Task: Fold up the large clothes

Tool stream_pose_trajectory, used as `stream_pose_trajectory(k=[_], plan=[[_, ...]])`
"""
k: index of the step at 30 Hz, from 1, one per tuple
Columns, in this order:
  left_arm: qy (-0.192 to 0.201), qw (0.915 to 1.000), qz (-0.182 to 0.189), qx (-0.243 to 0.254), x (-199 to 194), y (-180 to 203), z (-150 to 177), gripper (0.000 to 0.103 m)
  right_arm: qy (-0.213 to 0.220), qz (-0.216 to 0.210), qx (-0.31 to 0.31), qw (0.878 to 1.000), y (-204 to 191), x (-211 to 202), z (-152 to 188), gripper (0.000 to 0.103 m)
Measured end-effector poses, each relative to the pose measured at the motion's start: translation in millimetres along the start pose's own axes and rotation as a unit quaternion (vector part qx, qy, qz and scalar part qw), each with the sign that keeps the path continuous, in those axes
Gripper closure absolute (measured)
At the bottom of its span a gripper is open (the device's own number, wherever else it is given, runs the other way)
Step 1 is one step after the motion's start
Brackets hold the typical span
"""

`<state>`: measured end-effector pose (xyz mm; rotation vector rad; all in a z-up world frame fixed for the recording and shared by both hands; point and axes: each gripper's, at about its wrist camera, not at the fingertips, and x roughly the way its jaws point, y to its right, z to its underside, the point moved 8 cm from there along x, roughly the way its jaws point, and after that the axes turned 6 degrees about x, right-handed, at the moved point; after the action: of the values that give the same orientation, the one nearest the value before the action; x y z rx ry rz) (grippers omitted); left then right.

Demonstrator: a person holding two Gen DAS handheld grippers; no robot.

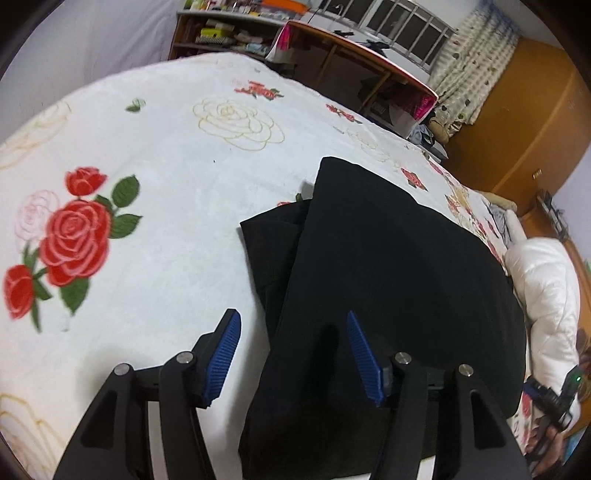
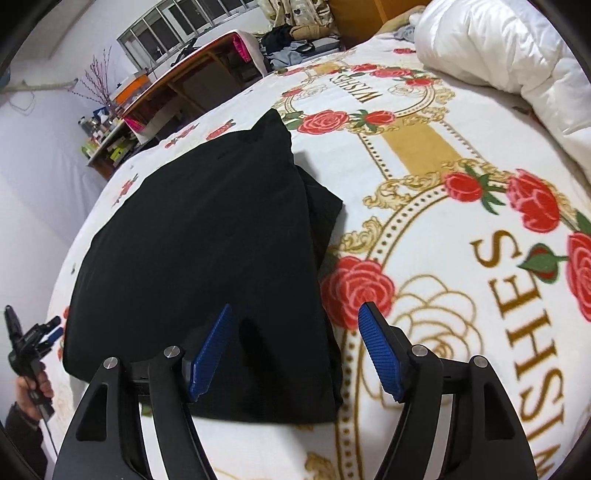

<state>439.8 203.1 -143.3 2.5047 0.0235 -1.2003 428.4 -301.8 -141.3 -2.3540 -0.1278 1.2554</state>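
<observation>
A black garment (image 1: pixel 388 288) lies folded in layers on the rose-patterned bed cover (image 1: pixel 147 192). My left gripper (image 1: pixel 293 319) is open and empty, hovering over the garment's left edge, its right finger above the cloth. In the right wrist view the same garment (image 2: pixel 207 236) lies flat with a lower layer sticking out on its right side. My right gripper (image 2: pixel 295 312) is open and empty above the garment's near right corner. The left gripper (image 2: pixel 33 339) also shows at the far left, held in a hand.
A white duvet (image 2: pixel 517 48) is bunched at the bed's far right. A wooden desk (image 1: pixel 354 55) and cluttered shelves (image 1: pixel 221 29) stand beyond the bed. A wooden wardrobe (image 1: pixel 517 122) is at the right. The bed cover (image 2: pixel 461 221) carries gold lettering.
</observation>
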Motion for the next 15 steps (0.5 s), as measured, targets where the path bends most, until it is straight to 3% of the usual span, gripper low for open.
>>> stream_pose_trajectory(k=[5,10,15], plan=[[-0.016,0.9995,0.016,-0.023,31,-3,-4,0.038,-0.015,-0.027,0.019,0.999,3,23,-8,0.032],[-0.011,0.9983,0.034,-0.045,50,-2,-7,0.026,-0.014,-0.063,0.049,0.997,9,38,-20,0.028],[0.000,0.9969,0.047,-0.064,60,-3,-10,0.024,-0.016,-0.088,0.054,0.995,8,51,-28,0.027]])
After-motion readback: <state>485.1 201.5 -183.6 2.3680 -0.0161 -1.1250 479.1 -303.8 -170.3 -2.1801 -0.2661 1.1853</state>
